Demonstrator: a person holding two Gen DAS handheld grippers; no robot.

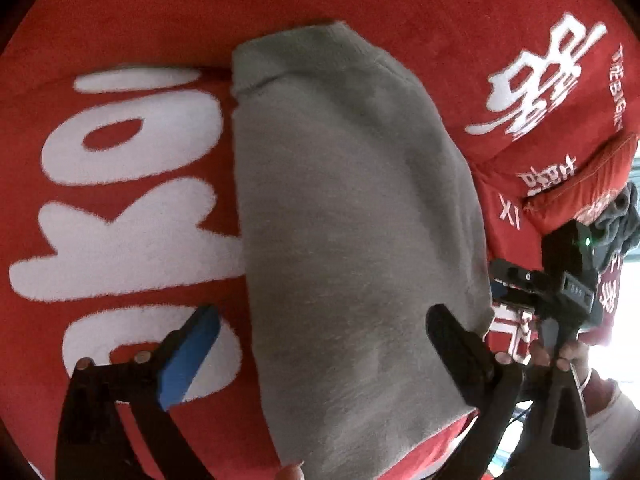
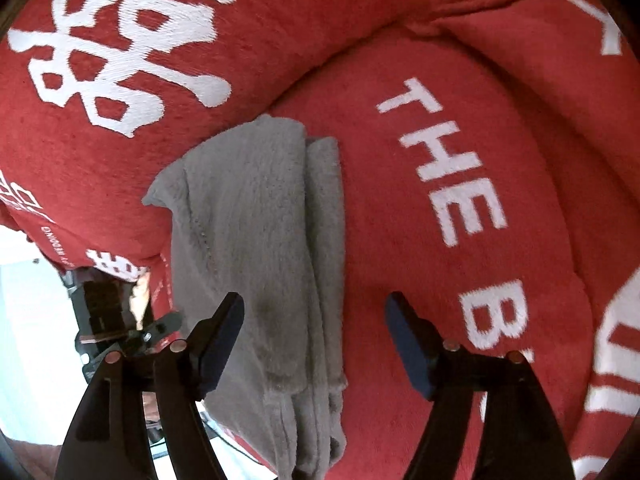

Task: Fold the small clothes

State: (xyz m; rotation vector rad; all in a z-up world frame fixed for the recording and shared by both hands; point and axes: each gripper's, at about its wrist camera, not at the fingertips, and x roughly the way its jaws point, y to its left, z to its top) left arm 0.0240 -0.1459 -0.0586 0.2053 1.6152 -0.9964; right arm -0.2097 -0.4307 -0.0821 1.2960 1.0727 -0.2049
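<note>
Both tongs wide open, gripping nothing: left gripper [image 1: 320, 336] and right gripper [image 2: 316, 332] straddle the folded grey cloth [image 1: 348, 216] on a red blanket [image 1: 132, 32] with white lettering.

1. One grey fleece garment [image 1: 352, 216] lay folded on the bedding;
2. One red blanket [image 1: 120, 40] with white lettering was spread beneath it;
3. Two grippers were in view, the left gripper [image 1: 320, 328] and the right gripper [image 2: 316, 320];
4. Each gripper had two fingers.
</note>
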